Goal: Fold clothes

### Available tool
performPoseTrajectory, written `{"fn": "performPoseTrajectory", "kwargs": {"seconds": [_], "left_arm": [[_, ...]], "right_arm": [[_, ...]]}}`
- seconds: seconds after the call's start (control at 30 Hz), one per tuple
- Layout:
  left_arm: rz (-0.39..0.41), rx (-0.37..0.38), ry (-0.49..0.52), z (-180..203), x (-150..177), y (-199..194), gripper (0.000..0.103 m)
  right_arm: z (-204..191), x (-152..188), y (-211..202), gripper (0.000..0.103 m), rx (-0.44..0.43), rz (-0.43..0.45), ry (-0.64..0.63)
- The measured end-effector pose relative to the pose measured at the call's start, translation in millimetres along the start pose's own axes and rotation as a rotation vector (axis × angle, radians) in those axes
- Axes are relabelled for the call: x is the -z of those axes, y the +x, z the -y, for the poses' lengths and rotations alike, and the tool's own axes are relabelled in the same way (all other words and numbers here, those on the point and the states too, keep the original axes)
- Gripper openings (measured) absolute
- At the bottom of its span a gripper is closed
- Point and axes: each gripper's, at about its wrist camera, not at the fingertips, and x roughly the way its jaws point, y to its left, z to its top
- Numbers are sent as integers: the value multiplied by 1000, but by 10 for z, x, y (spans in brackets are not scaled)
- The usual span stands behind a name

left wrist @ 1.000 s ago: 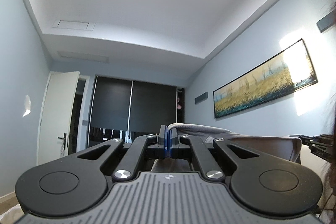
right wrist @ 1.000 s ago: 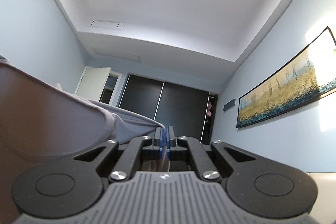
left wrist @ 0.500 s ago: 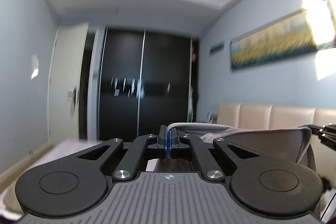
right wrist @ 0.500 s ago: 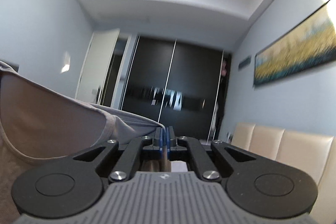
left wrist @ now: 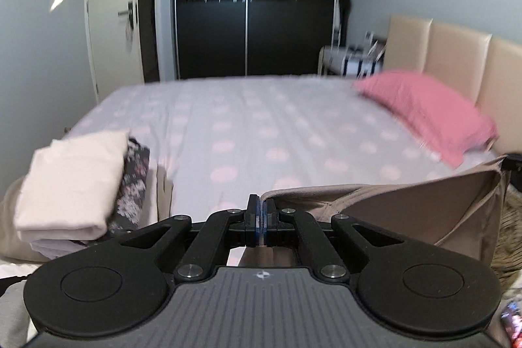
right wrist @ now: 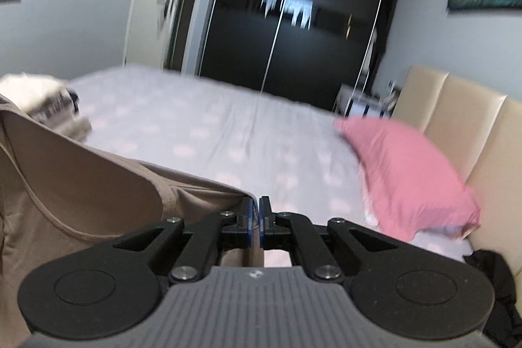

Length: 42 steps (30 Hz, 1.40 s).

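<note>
Both grippers, left gripper (left wrist: 261, 219) and right gripper (right wrist: 256, 219), are clamped on the top edge of a taupe shirt (right wrist: 98, 185), held stretched above the bed (left wrist: 261, 119). Looks like the laying-out step; next it needs lowering flat, clear of the folded stack (left wrist: 71, 181)

A: Item one?

B: Taupe garment (left wrist: 407, 201), plain soft knit, hanging spread in the air above the bed, its top edge running taut and pinched at both ends between closed fingers. The seamed edge (right wrist: 81, 227) is curving down across the fabric in the right wrist view.

A: Item two?

B: Stack of folded clothes (left wrist: 71, 185), sitting at the bed's left edge: a white piece lying on top, a dark floral one showing beneath, beige at the bottom.
</note>
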Motion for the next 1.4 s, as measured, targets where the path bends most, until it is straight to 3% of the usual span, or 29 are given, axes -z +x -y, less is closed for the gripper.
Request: {"fn": "performPoseTrajectory", "kwargs": {"seconds": [0.37, 0.6, 0.83, 0.9, 0.97, 1.2, 1.4], "left_arm": [[-222, -24, 9, -8, 224, 1525, 0], [-328, -24, -24, -66, 509, 2160, 0], [-401, -11, -53, -136, 748, 2535, 6], [-430, -7, -68, -159, 798, 2574, 10], [-439, -1, -82, -183, 820, 2545, 15], [-416, 32, -94, -290, 831, 1944, 44], [-449, 30, -87, -366, 963, 1283, 44]], "right_arm": [[-103, 348, 1631, 5, -21, -243, -21], [-179, 629, 2304, 5, -46, -347, -1], [-216, 838, 2598, 6, -69, -428, 30], [-206, 847, 2600, 15, -81, -441, 37], [-195, 855, 2602, 38, -94, -454, 45], [77, 752, 2110, 44, -136, -451, 120], [358, 952, 1404, 45, -146, -504, 158]]}}
